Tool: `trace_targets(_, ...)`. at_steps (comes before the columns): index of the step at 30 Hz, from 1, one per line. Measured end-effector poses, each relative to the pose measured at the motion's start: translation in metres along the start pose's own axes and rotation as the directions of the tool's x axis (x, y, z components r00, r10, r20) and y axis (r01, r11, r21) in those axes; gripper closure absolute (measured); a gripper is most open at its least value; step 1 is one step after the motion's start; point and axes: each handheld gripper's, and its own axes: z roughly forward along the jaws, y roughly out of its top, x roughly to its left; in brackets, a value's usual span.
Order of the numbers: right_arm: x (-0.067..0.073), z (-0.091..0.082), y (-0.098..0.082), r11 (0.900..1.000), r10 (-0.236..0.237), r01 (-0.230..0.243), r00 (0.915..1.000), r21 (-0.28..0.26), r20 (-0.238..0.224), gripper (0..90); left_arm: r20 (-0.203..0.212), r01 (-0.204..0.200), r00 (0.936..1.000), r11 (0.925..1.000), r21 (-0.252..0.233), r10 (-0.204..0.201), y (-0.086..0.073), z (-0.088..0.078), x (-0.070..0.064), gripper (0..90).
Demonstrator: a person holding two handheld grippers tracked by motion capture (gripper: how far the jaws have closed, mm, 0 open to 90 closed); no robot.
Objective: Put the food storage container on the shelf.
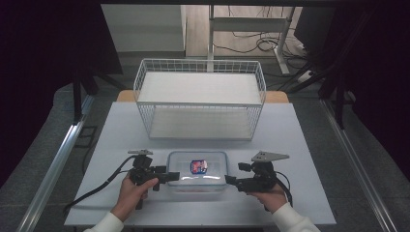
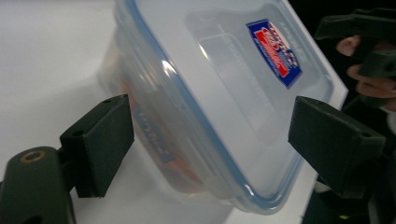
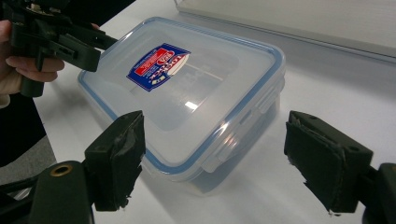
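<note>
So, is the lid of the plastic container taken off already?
No, in the right gripper view the blue-rimmed lid sits flat on the clear plastic container, covering it fully.

White wire basket (image 1: 200,96) at the far side of the white table (image 1: 300,145), upright.

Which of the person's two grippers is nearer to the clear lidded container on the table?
Left. The left gripper has its open jaws at the container's left edge, apparently touching it. The right gripper sits just off the container's right end, jaws open, with a small gap.
</note>
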Motion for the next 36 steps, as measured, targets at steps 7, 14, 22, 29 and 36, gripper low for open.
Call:
trace_targets(7,-0.005,0.014,0.000,0.998,0.046,-0.045,0.9976,0.038,-0.051,17.7,0.060,0.046,0.9972,0.9989,-0.006,-0.045,-0.001,0.002,0.008,18.6)
trace_targets(14,-0.016,0.036,0.001,0.983,0.168,-0.160,0.9801,0.085,-0.105,13.4,0.064,0.056,0.9964,0.9984,-0.003,-0.056,-0.002,0.002,0.011,20.9)
trace_targets(22,-0.022,0.047,-0.001,0.962,0.257,-0.238,0.9555,0.133,-0.145,15.4,0.055,0.058,0.9968,0.9982,-0.014,-0.057,-0.002,-0.001,0.011,26.4)
trace_targets(29,-0.025,0.048,-0.002,0.940,0.325,-0.300,0.9323,0.160,-0.159,19.8,0.055,0.065,0.9964,0.9978,-0.013,-0.064,-0.002,-0.002,0.011,28.8)
trace_targets(36,-0.028,0.043,-0.003,0.923,0.377,-0.356,0.9119,0.147,-0.162,27.9,0.055,0.072,0.9960,0.9972,-0.020,-0.071,-0.001,-0.004,0.009,31.9)
